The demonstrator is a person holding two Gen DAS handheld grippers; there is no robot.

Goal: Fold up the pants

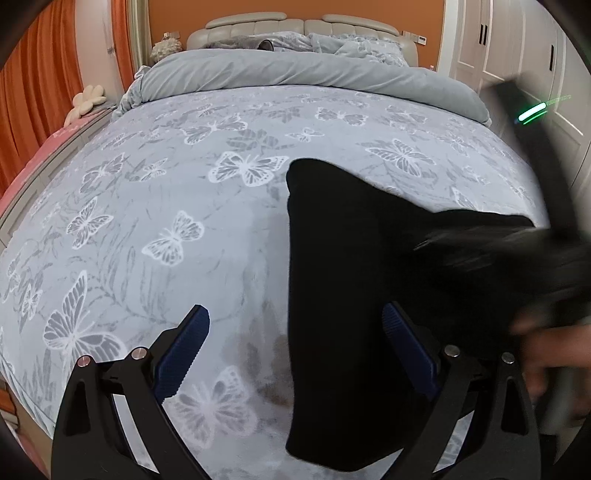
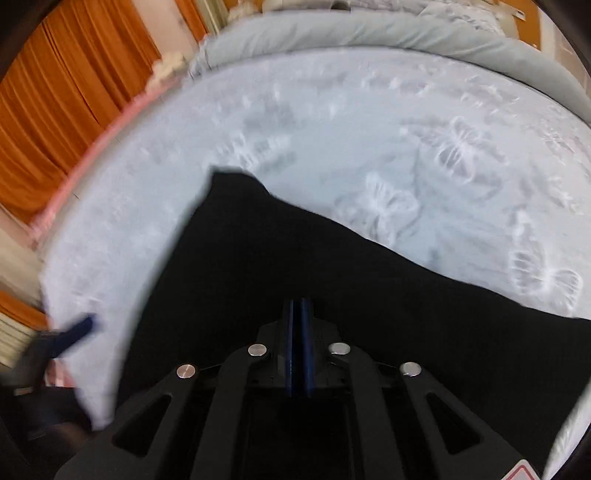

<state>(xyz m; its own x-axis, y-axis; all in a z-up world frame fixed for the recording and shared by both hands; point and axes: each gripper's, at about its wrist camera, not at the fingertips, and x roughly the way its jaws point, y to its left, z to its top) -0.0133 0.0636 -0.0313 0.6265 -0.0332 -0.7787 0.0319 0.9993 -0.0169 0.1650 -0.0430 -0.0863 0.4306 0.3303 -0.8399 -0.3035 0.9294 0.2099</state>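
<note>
- Pants (image 1: 332, 295): black, lying on the butterfly-print bedspread (image 1: 166, 221) toward the near right part of the bed, seen in the left wrist view as one long dark panel running from the near edge up to a squared corner, with a second stretch of cloth branching off to the right.
- Left gripper (image 1: 295, 354): its two blue-padded fingers stand wide apart; the left finger (image 1: 184, 354) hangs over bare bedspread, while the right finger (image 1: 406, 354) is partly covered by the black cloth. Nothing is pinched between them.
- Right gripper (image 2: 299, 343): in its own view the blue pads are pressed together, with black cloth all around and beneath the tips. Whether fabric is caught between them cannot be told, since the pads and the cloth merge in the dark.
- In the left wrist view the right gripper appears as a blurred dark mass at the right edge, above the branching cloth, with a green light (image 1: 532, 110) on its body and a blurred hand (image 1: 546, 354) below.
- In the right wrist view, one blue finger of the left gripper shows blurred at the far left.
- Background: a grey duvet (image 1: 295, 74) bunched at the head of the bed, a padded headboard (image 1: 295, 22), orange curtains (image 1: 33, 92) to the left, white wardrobe doors (image 1: 517, 44) to the right.
</note>
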